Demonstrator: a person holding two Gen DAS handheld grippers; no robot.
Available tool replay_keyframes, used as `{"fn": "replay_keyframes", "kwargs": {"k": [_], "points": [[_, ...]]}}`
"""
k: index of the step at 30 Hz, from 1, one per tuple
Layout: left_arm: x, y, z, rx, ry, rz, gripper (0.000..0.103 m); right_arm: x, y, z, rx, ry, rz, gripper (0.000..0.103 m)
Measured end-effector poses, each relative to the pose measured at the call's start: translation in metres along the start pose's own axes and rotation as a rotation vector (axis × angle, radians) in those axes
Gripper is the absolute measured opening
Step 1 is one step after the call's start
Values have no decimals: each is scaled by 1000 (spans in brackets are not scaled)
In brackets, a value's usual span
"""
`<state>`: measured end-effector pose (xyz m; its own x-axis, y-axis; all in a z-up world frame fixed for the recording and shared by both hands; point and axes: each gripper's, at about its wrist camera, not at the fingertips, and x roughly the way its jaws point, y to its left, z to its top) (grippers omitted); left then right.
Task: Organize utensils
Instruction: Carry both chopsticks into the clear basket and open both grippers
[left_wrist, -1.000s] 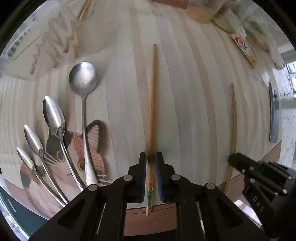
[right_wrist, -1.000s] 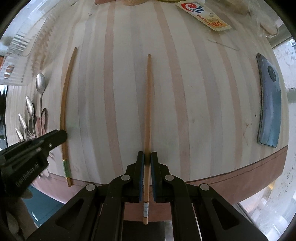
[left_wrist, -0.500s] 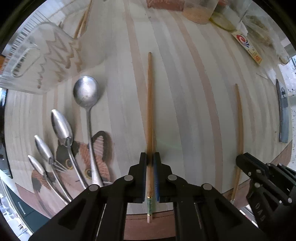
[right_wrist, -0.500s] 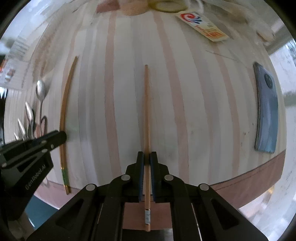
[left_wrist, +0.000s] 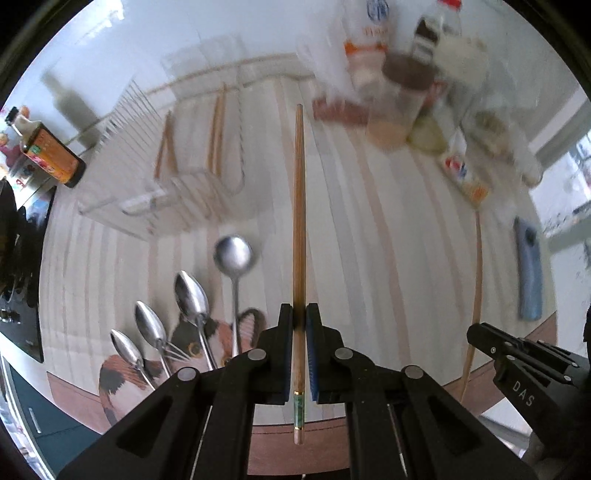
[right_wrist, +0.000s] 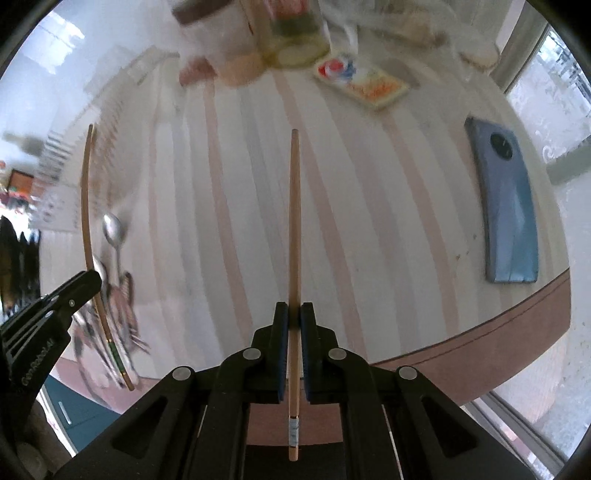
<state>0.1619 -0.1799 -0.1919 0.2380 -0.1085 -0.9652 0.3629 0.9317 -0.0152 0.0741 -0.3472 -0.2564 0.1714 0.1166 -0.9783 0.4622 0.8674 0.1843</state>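
Note:
My left gripper is shut on a wooden chopstick with a green band and holds it above the striped table, tip pointing away. My right gripper is shut on a second wooden chopstick with a white band, also lifted. Each chopstick shows in the other view, the white-banded one at the right and the green-banded one at the left. Several metal spoons lie side by side on a cat-print mat at the left. A clear utensil rack holding chopsticks stands at the back left.
A blue phone lies near the table's right edge. Jars, bottles and packets crowd the back of the table. A sauce bottle stands at the far left. The table's brown front edge runs just below both grippers.
Both grippers have lifted and tilted up with their chopsticks. More of the table's back, the rack and the jars has come into view.

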Motion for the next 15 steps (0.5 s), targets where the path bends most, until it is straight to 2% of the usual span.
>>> {"fn": "replay_keyframes", "kwargs": {"k": [3,7,11,15], "points": [[-29,9,7,-37,-59,-34,4,-21,5,12,-3,-39,31,7],[-65,20,33,-68,-139,-84,4,-51,16,36,-22,-90,82,7],[-97,43,65,-107,-186,-136,4,-77,47,62,-47,-137,150,7],[-114,74,92,-134,-233,-101,4,-99,84,92,-83,-179,207,6]]}}
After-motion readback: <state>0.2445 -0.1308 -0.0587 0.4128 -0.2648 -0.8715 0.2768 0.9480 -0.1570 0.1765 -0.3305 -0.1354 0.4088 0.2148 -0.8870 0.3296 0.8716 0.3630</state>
